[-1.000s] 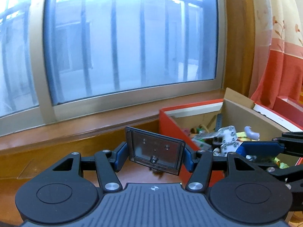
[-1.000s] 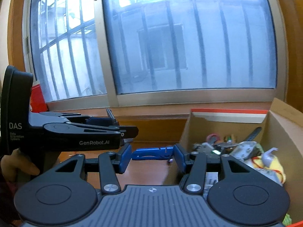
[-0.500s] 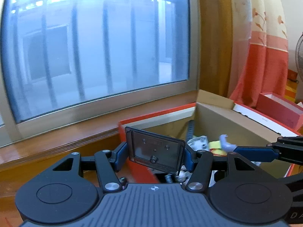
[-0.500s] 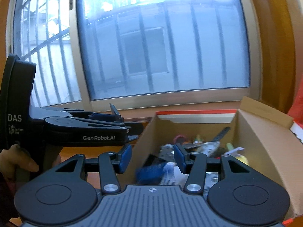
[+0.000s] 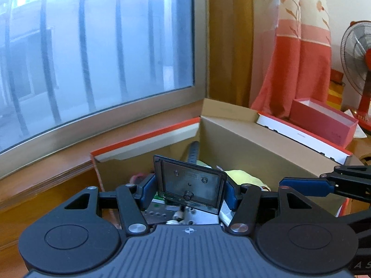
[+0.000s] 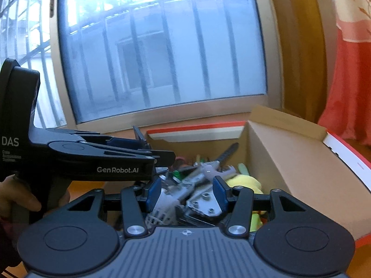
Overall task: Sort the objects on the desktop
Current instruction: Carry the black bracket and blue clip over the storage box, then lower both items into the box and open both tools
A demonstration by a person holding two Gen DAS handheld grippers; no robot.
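My left gripper [image 5: 189, 191] is shut on a dark smoked-plastic case [image 5: 190, 186], held upright over the open cardboard box [image 5: 255, 143]. The box has red outer sides and holds several small things: a yellow soft toy [image 6: 245, 181], grey plastic parts [image 6: 199, 199], a black strap [image 6: 228, 153]. My right gripper [image 6: 186, 191] is open and empty, just above the box's contents. The left gripper shows in the right wrist view [image 6: 148, 155] at the left, its case edge-on. The right gripper's blue finger [image 5: 306, 186] shows in the left wrist view at the right.
A wooden sill [image 5: 46, 176] and a barred window [image 5: 92, 46] lie behind the box. A pink box [image 5: 324, 120] and the white-and-red lid [image 5: 301, 136] stand to the right, with a red fan [image 5: 361, 53] and a curtain [image 5: 299, 69] beyond.
Both grippers have swung right and now hover over the box. The blue object seen on the desk ahead of the right gripper is no longer in view. The left keeps its hold on the case.
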